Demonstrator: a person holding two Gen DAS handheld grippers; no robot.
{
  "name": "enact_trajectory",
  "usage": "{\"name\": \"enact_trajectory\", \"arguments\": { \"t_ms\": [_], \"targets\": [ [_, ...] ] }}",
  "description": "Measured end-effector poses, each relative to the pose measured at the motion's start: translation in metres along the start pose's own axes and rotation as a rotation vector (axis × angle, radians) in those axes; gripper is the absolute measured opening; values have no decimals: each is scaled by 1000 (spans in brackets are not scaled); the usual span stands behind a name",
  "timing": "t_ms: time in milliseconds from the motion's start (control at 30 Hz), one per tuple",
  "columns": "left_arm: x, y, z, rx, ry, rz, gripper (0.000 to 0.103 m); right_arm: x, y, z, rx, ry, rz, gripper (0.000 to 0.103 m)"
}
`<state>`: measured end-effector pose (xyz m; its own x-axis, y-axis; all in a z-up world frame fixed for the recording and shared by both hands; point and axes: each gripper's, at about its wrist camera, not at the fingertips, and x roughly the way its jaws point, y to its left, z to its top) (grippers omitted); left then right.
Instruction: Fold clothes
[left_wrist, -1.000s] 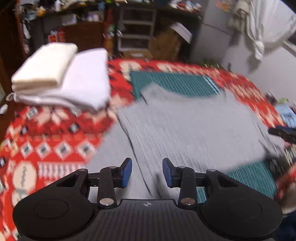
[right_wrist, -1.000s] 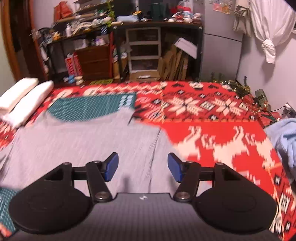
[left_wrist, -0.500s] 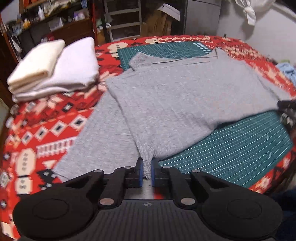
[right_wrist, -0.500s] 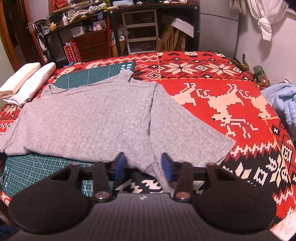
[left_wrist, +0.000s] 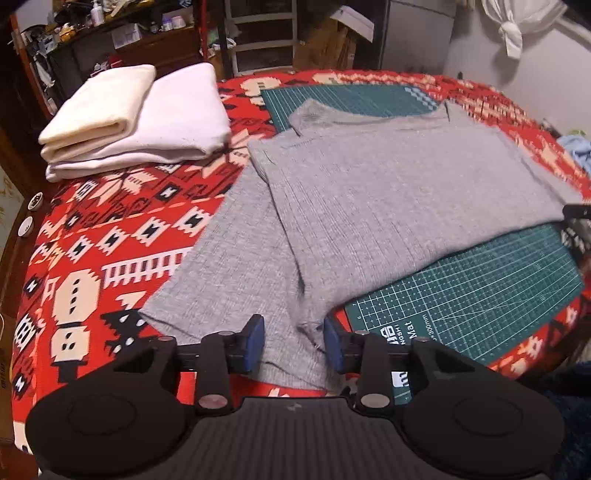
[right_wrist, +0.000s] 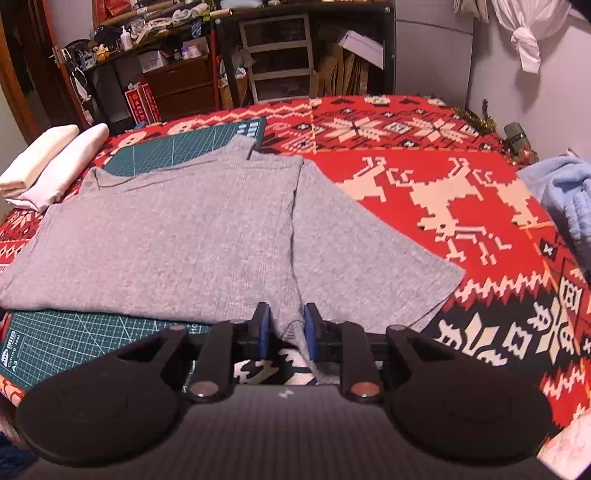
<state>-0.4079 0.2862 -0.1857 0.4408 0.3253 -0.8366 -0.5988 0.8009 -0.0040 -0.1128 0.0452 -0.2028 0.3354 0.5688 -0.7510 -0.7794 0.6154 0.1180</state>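
Observation:
A grey ribbed shirt (left_wrist: 388, 206) lies flat on a green cutting mat (left_wrist: 480, 295), both sleeves spread out, its hem towards me. My left gripper (left_wrist: 293, 343) is open at the hem's left corner, where the left sleeve meets the body, and loose cloth lies between its blue pads. In the right wrist view the shirt (right_wrist: 184, 236) fills the middle. My right gripper (right_wrist: 287, 330) has its jaws drawn close on a bunch of cloth at the hem's right corner, beside the right sleeve.
Folded white and cream cloths (left_wrist: 140, 118) are stacked at the far left. A light blue garment (right_wrist: 565, 199) lies at the right edge. A red patterned cover (right_wrist: 443, 177) drapes the table. Shelves, drawers and boxes stand behind.
The left gripper was shut on the hem corner half a second ago and has now opened, letting it go. The right gripper's jaws have narrowed onto the shirt's other corner.

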Motion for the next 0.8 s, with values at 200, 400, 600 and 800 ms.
{"name": "enact_trajectory", "arguments": {
  "t_ms": [200, 400, 600, 800],
  "targets": [
    [-12, 42, 7, -77, -69, 132, 40, -7, -10, 2, 33, -8, -14, 23],
    [7, 67, 11, -112, -45, 166, 37, -5, -14, 3, 44, 2, -29, 23],
    [17, 73, 10, -125, -37, 145, 4, -7, -14, 7, 59, -5, -47, 23],
    [20, 84, 21, -108, -81, 219, 4, -7, -8, 13, 45, -6, -56, 23]
  ]
}}
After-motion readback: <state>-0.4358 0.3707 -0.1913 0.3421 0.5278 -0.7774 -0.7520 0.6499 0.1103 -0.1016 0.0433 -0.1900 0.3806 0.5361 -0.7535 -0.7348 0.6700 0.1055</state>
